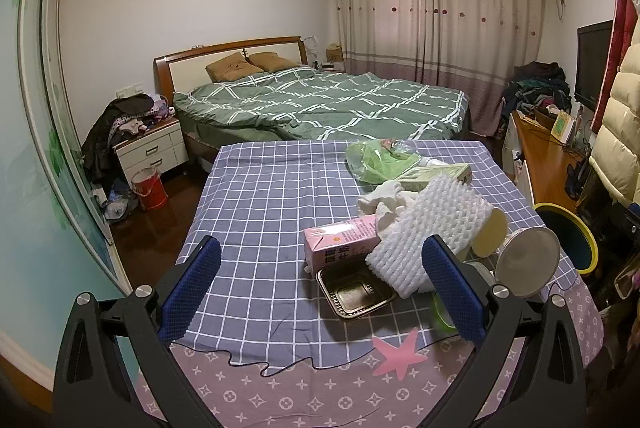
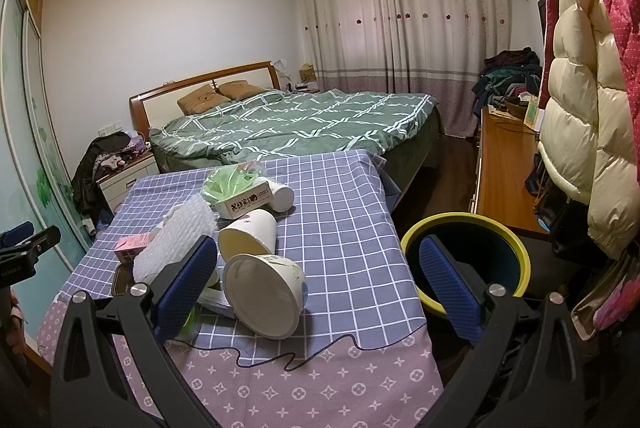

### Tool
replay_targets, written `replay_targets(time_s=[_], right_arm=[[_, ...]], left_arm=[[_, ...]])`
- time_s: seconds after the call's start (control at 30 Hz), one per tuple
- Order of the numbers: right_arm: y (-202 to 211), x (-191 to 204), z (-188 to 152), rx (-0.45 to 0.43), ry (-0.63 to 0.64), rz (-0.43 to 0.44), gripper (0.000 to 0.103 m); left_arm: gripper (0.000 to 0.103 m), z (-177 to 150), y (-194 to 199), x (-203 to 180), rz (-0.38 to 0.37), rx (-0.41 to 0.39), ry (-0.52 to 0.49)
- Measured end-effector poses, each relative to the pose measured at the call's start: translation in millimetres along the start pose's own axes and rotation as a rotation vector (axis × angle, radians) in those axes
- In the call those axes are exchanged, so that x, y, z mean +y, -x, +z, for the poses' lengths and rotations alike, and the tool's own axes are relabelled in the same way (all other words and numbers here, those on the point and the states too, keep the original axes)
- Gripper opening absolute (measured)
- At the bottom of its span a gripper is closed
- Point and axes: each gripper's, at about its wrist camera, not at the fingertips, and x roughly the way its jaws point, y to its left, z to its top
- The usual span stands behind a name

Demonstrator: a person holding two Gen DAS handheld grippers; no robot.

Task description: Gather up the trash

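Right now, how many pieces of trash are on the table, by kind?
Paper cups/tubs: 3
Cartons/boxes: 2
Foam net sleeve: 1
Foil tray: 1
Green plastic bag: 1
Crumpled tissue: 1
Total: 9

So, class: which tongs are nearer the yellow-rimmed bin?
Right. The right tongs hang open with one finger directly over the yellow-rimmed bin; the left tongs are open over the table's trash, the bin beyond them to the right.
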Motion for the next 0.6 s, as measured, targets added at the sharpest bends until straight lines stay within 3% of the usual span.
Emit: replay_targets(time_s=[0.33,0.6], right_arm=[[-6,1,0,0.009,0.002,-0.002,0.097],[-42,-3,15,0.058,0.015,0.032,0.097]], left_arm=[[0.099,1,-14,1,-0.012,0.026,-0.005],[0.099,18,-62,8,-0.001,0.035,-0.014]])
